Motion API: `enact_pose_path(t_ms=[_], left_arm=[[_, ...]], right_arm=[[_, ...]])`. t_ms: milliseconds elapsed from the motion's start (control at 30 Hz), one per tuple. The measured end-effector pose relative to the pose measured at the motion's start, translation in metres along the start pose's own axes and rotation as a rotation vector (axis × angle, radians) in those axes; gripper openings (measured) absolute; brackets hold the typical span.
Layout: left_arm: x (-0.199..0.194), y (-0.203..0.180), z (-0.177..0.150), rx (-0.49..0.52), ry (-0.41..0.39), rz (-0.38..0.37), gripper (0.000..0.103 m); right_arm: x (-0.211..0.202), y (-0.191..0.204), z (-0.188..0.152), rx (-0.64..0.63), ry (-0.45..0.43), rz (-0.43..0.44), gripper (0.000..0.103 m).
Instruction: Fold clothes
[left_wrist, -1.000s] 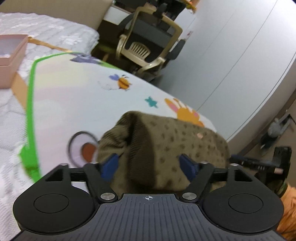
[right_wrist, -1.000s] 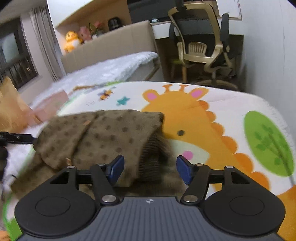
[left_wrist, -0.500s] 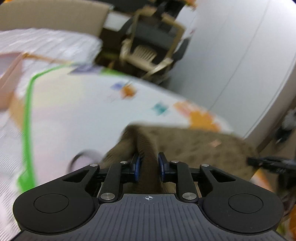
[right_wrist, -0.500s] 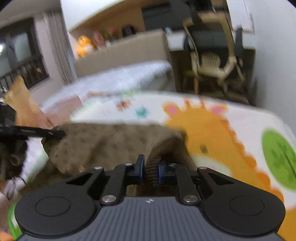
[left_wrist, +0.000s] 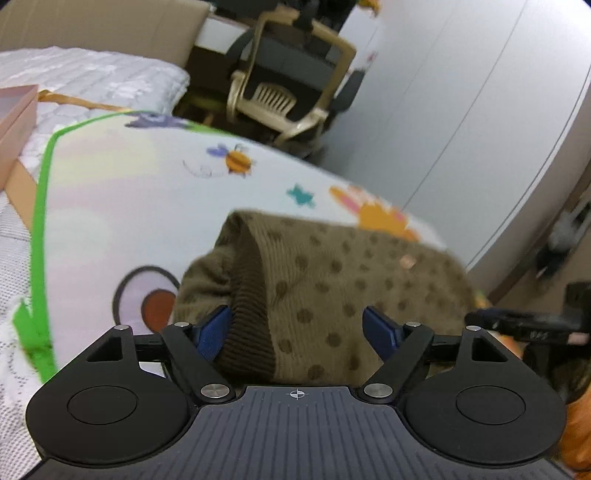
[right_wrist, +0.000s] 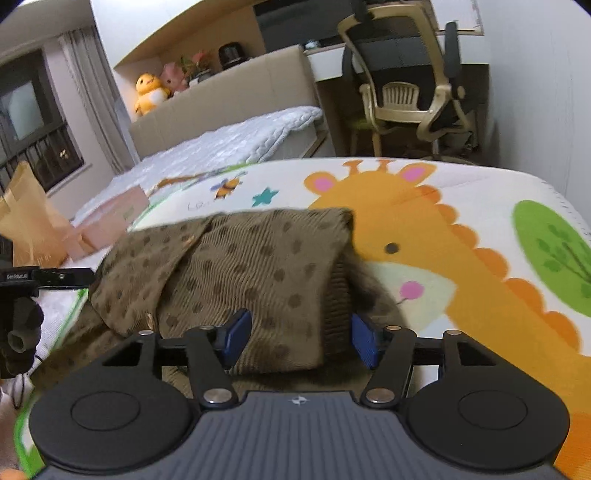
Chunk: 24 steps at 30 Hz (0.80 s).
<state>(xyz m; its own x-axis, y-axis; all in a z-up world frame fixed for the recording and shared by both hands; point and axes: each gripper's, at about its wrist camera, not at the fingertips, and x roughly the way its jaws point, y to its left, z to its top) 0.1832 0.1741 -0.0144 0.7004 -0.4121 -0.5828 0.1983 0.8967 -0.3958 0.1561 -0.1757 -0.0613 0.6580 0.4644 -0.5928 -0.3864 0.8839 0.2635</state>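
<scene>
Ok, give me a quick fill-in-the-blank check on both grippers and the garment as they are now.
1. The left gripper has its jaws ____.
2. The brown sweater is patterned with darker ____.
3. The sweater lies on a mat printed with an orange ____.
4. The right gripper is ____, its fingers either side of a fold.

Missing: open; dots; giraffe; open

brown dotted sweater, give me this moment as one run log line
stage: fold | left hand-held gripper: open, astride ribbed cuff | right hand-held gripper: open over folded edge | brown dotted sweater: folded, on giraffe play mat
</scene>
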Motion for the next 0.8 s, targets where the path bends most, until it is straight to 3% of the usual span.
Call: enact_pose_path(t_ms=[33, 100, 133, 200, 233, 433, 633, 800], left_arm=[[0.007, -0.003, -0.001, 0.012, 0.013, 0.026, 0.077], [0.012, -0.007, -0.004, 0.033, 0.022, 0.040, 0.067], [0.014, -0.010, -0.005, 0.044, 0.026, 0.048, 0.058], [0.016, -0.014, -0.007, 0.068, 0.030, 0.045, 0.041], [0.015, -0.016, -0.008, 0.081, 0.031, 0.034, 0.031], [-0.002, -0.031, -0.005, 0.130, 0.011, 0.042, 0.023], [-0.064, -0.054, -0.003, 0.149, -0.082, -0.023, 0.022], [-0.090, -0.058, -0.033, 0.134, -0.041, -0.041, 0.022]], right_arm=[[0.006, 0.004, -0.001, -0.015, 0.003, -0.007, 0.059], [0.014, 0.012, -0.002, -0.049, 0.006, -0.016, 0.042], [0.015, 0.014, -0.002, -0.057, 0.007, -0.022, 0.037], [0.016, 0.016, -0.002, -0.065, 0.010, -0.030, 0.016], [0.016, 0.016, -0.003, -0.066, 0.012, -0.033, 0.016], [-0.005, 0.023, 0.003, -0.095, -0.029, -0.035, 0.010], [-0.075, 0.043, 0.016, -0.155, -0.153, 0.025, 0.010], [-0.097, 0.050, -0.013, -0.167, -0.106, 0.041, 0.010]])
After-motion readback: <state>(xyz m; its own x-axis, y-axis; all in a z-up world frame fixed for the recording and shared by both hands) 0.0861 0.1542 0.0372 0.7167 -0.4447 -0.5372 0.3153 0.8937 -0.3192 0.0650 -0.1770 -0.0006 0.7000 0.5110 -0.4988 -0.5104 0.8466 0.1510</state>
